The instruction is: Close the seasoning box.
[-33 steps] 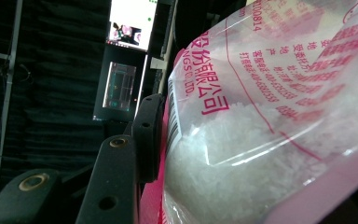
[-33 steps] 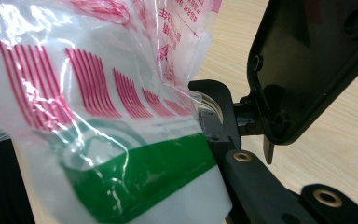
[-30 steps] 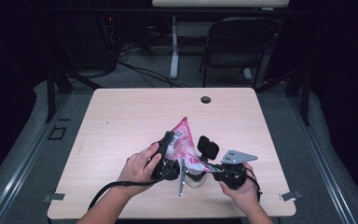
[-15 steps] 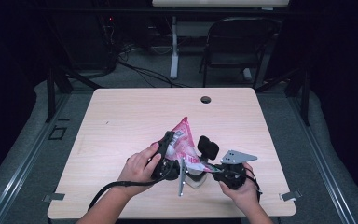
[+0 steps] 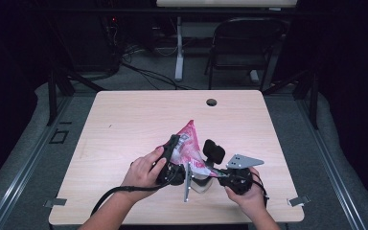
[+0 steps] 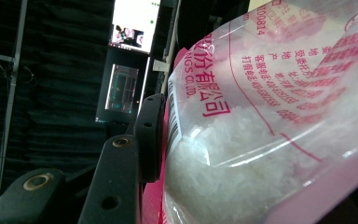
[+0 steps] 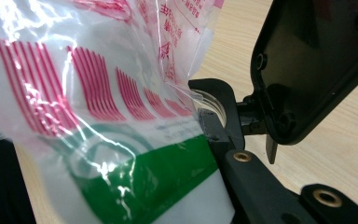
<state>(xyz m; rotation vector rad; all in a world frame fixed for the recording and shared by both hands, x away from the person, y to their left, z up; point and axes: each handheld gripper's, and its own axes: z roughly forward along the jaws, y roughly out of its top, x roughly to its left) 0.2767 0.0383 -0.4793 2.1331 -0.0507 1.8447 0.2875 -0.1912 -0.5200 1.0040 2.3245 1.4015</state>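
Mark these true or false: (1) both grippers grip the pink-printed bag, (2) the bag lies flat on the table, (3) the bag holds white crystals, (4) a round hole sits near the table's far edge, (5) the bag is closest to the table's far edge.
1. True: the left gripper and the right gripper both clamp the bag.
2. False: it is held up, one corner pointing upward.
3. True: white crystals show through the clear plastic.
4. True: the hole is near the far edge of the table.
5. False: the bag is close to the near edge, by the person's hands.
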